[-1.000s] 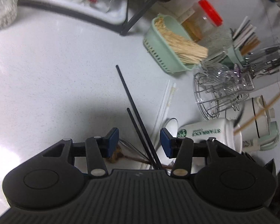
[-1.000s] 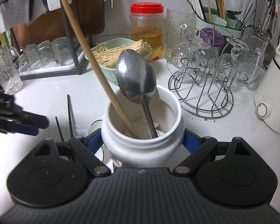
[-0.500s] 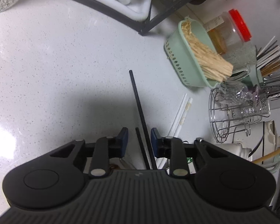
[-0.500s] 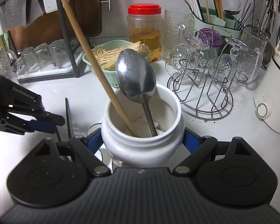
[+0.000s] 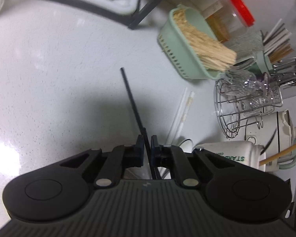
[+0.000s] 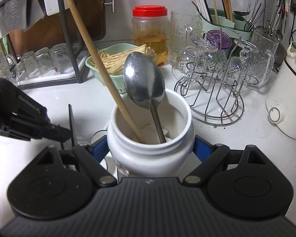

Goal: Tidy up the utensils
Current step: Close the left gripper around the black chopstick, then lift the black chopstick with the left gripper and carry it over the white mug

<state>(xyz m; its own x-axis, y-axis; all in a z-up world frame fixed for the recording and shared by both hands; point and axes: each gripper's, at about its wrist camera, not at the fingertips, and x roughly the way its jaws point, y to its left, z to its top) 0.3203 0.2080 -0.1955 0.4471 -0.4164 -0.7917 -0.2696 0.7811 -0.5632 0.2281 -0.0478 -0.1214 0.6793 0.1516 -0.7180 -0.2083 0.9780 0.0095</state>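
My left gripper [image 5: 147,140] is shut on black chopsticks [image 5: 131,96] that point forward over the white counter. It also shows in the right wrist view [image 6: 57,133], left of the jar, with the chopsticks [image 6: 70,118] sticking up past it. My right gripper [image 6: 150,145] is shut on a white ceramic jar [image 6: 151,138]. The jar holds a metal spoon [image 6: 143,83] and a wooden chopstick [image 6: 100,73]. In the left wrist view the jar [image 5: 227,151] lies to the right. Two white chopsticks [image 5: 182,112] lie on the counter.
A green basket of wooden sticks [image 6: 116,63], a red-lidded jar [image 6: 150,31], a wire glass rack [image 6: 213,90], a green utensil holder [image 6: 225,17] and a white appliance [image 6: 288,102] stand behind. A dish rack [image 6: 49,63] is at the back left.
My left gripper's jaws closed from wide open onto the black chopsticks. The right gripper kept holding the jar, hardly moving.
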